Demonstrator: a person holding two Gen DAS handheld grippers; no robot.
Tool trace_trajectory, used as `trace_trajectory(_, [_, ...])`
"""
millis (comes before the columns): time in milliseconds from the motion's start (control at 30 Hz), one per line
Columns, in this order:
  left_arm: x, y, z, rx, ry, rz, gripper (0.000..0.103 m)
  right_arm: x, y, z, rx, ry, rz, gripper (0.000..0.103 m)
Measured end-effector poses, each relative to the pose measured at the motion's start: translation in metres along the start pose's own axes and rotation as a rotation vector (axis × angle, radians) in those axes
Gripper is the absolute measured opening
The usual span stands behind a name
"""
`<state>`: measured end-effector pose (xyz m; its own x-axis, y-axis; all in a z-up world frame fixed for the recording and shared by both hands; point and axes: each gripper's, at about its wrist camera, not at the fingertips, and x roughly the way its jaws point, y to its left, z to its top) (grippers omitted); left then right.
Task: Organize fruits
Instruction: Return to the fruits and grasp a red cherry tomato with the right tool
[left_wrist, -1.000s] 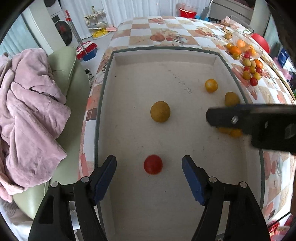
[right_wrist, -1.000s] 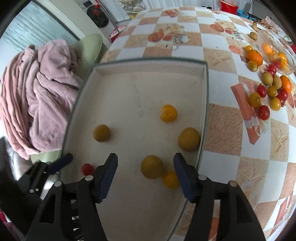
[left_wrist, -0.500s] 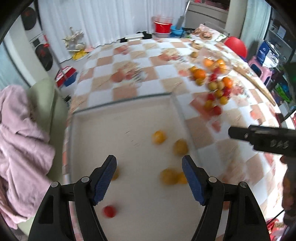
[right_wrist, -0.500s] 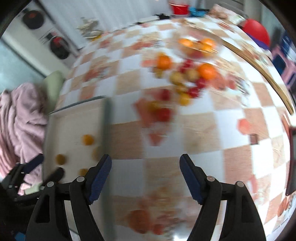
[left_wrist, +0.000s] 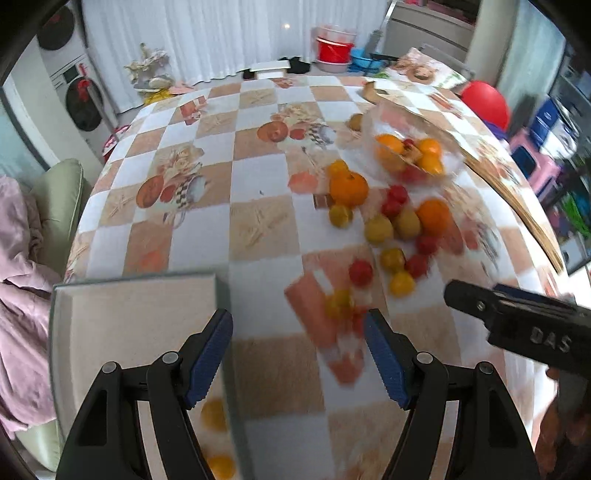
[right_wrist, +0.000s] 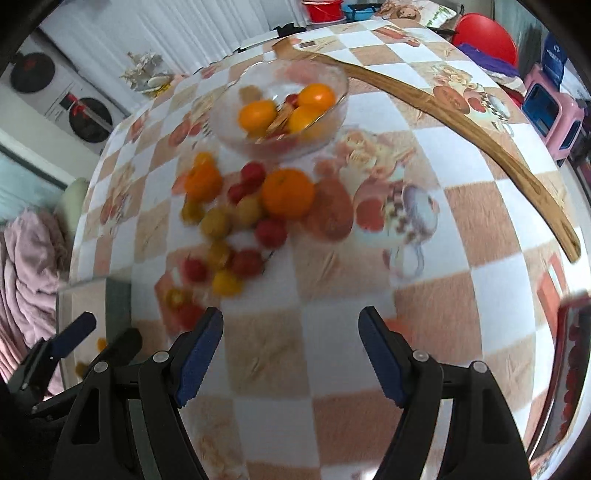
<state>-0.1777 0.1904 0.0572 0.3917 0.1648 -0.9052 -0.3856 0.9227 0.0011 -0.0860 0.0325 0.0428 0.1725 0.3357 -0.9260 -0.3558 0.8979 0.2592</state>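
Loose fruit lies in a heap on the checked tablecloth: an orange (left_wrist: 349, 188), red tomatoes (left_wrist: 361, 272) and small yellow fruits (left_wrist: 402, 283). A glass bowl (left_wrist: 373, 122) behind the heap holds more oranges. My left gripper (left_wrist: 297, 317) is open over the cloth beside the tray (left_wrist: 129, 306), nothing between its fingers. A yellow fruit (left_wrist: 213, 413) lies in the tray. My right gripper (right_wrist: 291, 314) hangs over bare cloth in front of the big orange (right_wrist: 288, 197) and the bowl (right_wrist: 332, 122); its jaws are closing slightly on nothing.
A long wooden board (right_wrist: 443, 107) curves along the table's right side. A pink blanket (left_wrist: 18, 295) lies on a green sofa (left_wrist: 59, 192) to the left. The right gripper's finger (left_wrist: 517, 321) reaches into the left wrist view. Buckets and stools stand beyond the table.
Both grippers have swept away from over the tray to the right, toward the heap of fruit and the bowl. The tray's fruit has slid to the lower left of both views.
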Motion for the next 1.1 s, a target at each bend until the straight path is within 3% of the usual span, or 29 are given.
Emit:
trace_trajectory(200, [0.031,0.0,0.02,-0.051,0.004,0.013,0.074,0.02,0.002,0.027,-0.01,-0.003,0.029,0.057])
trace_trajectory(467, [0.044,-0.01,0.022,-0.028,0.024,-0.014,0.074,0.035,0.02,0.039,-0.078,0.006,0.043,0.047])
trace_trajectory(600, [0.042,-0.015,0.018,-0.022,0.034,-0.039,0.074,0.037,0.024,0.037,-0.103,0.017,0.05,0.028])
trace_trajectory(800, [0.044,-0.027,-0.002,-0.003,0.09,-0.078,0.073,0.032,0.018,0.031,-0.1,0.026,0.085,0.026])
trace_trajectory(1100, [0.026,-0.027,-0.03,-0.016,0.079,-0.097,0.073,0.01,-0.011,0.002,-0.092,0.05,0.104,0.026])
